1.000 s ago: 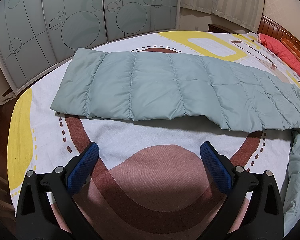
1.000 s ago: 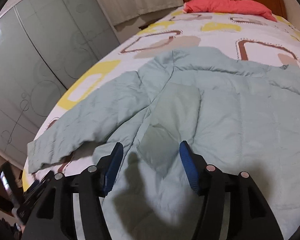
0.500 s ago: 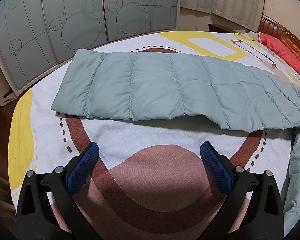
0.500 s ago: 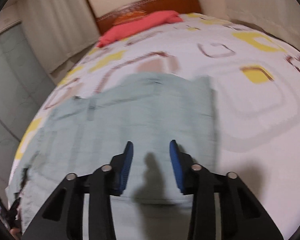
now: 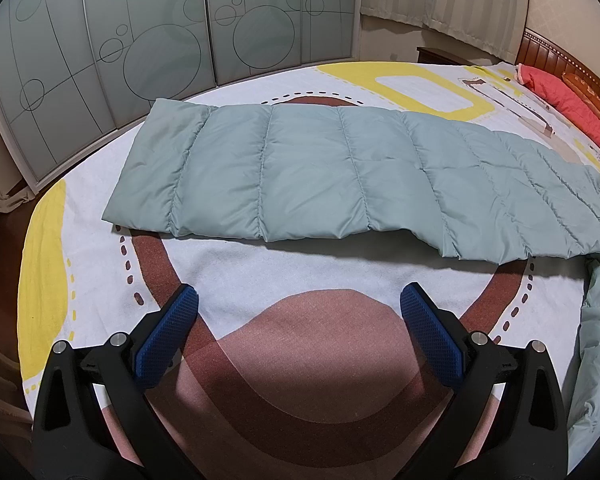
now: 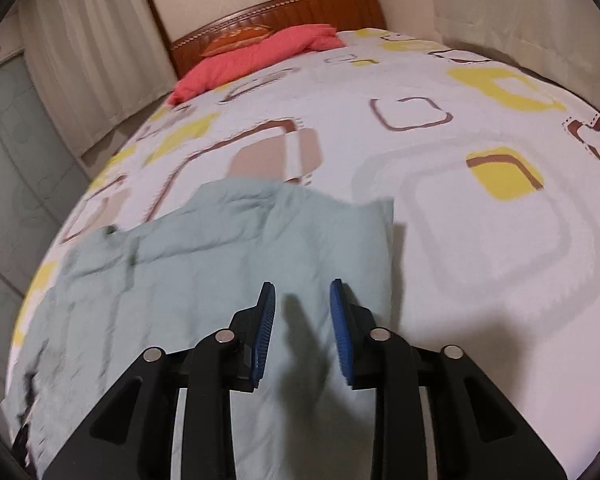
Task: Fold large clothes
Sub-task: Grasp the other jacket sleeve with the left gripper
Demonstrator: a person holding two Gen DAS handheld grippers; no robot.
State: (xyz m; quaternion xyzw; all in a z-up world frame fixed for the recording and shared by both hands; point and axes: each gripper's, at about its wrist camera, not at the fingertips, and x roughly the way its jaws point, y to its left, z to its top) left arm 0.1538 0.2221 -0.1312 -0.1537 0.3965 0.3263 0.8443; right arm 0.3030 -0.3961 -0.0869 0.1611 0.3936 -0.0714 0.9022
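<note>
Left wrist view: left gripper (image 5: pixel 299 310) spread wide, empty, above bare bedspread (image 5: pixel 240 272); quilted sleeve (image 5: pixel 320 176) lies flat beyond, well apart.
Right wrist view: right gripper (image 6: pixel 302 300) narrowly parted, holding nothing, over the green jacket (image 6: pixel 220 280) body.
Advice: pinch the sleeve's cuff edge only, then carry it flat across the body.

Warm indoor light is falling from above, casting soft shadows on the bedspread (image 5: pixel 228 272); the right view is smearing with motion blur, fisheye edges bending and darkening.
</note>
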